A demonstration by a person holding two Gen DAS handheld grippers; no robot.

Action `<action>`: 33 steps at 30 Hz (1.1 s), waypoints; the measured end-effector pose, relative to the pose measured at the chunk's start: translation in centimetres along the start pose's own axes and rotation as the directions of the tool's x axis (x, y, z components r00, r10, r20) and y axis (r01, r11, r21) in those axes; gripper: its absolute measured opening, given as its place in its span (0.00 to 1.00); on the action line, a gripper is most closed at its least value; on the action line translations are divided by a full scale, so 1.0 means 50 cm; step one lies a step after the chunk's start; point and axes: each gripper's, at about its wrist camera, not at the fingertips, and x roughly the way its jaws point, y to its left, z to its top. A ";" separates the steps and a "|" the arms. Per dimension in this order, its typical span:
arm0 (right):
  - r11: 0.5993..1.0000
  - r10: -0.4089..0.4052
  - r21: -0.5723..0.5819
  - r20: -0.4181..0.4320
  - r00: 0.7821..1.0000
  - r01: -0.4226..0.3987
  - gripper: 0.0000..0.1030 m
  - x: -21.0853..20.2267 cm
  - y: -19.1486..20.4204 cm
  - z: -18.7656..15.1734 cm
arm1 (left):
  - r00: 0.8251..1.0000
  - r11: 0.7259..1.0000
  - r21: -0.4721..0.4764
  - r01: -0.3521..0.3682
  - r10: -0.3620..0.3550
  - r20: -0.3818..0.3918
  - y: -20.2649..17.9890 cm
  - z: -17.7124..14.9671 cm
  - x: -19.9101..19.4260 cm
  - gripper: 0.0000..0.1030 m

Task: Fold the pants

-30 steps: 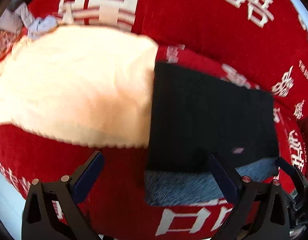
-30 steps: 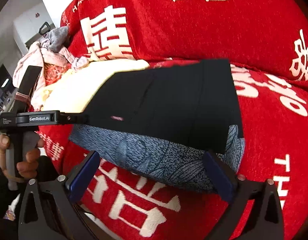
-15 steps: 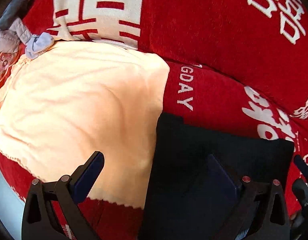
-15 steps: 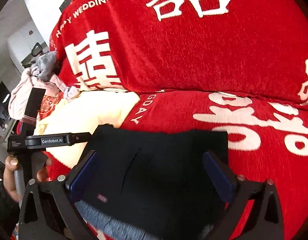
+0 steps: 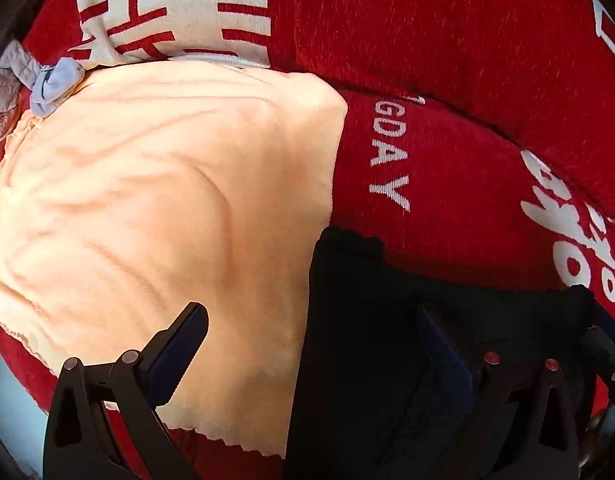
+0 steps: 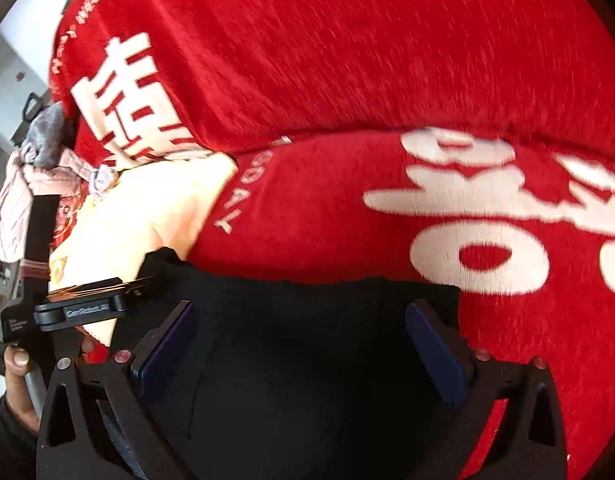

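The black pants point(image 5: 387, 360) lie flat on the red sofa seat, their left edge overlapping a cream blanket point(image 5: 155, 208). My left gripper point(image 5: 313, 348) is open; its left finger hovers over the blanket and its right finger over the pants. In the right wrist view the pants point(image 6: 307, 380) fill the lower middle, and my right gripper point(image 6: 303, 352) stands open just above them, its fingers spread across the cloth. The left gripper point(image 6: 83, 312) also shows there at the pants' left corner, held by a hand point(image 6: 15, 364). Nothing is pinched in either.
The red sofa cover point(image 6: 347, 60) with white lettering rises as a backrest behind the seat. A pile of pink and grey clothes point(image 6: 31, 168) sits at the far left end. A sliver of grey-blue patterned fabric point(image 6: 113, 436) peeks out under the pants.
Both grippers moved in low over the pants, which now fill the lower views. The grey-blue patterned layer seen a second ago is almost wholly covered or out of frame.
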 end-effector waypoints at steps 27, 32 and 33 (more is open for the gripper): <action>0.922 -0.335 0.223 0.054 0.941 0.316 1.00 -0.073 -0.085 0.009 | 0.819 0.820 -0.005 0.573 -0.573 0.018 -0.037 0.017 -0.061 1.00; 0.908 -0.340 0.256 -0.009 0.940 0.331 1.00 -0.047 -0.111 0.006 | 0.872 0.873 -0.014 0.487 -0.488 -0.046 -0.050 0.020 -0.018 1.00; 0.906 -0.340 0.254 -0.032 0.940 0.337 1.00 -0.039 -0.114 0.004 | 0.878 0.879 -0.006 0.476 -0.476 -0.048 -0.054 0.015 -0.009 1.00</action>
